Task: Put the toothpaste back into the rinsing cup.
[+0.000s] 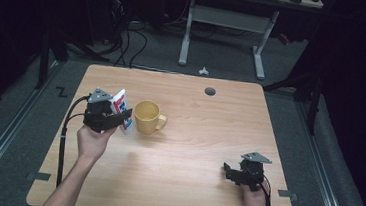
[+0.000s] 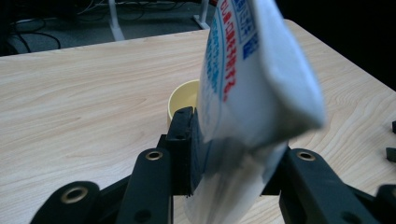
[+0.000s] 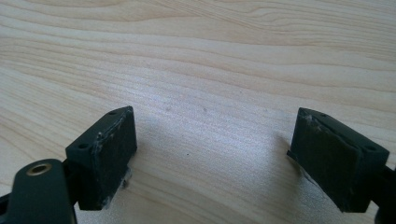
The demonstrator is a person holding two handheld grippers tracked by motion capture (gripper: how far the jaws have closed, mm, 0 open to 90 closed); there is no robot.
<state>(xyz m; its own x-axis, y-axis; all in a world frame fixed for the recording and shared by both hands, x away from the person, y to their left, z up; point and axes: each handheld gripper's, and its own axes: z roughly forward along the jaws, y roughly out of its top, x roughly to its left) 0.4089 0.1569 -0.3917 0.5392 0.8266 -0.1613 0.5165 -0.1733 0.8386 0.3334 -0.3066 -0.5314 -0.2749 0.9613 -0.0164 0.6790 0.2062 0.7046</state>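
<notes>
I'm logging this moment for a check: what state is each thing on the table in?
White packet: clamped in the left gripper, lifted off the table, tilted toward the mug.
Yellow mug: upright on the table, beside the packet.
Left gripper: shut on the packet.
Right gripper: open, nothing between its jaws, low over the table.

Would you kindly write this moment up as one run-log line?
left gripper: shut on white pouch, held beside yellow mug | right gripper: open, empty, low over wooden table
</notes>
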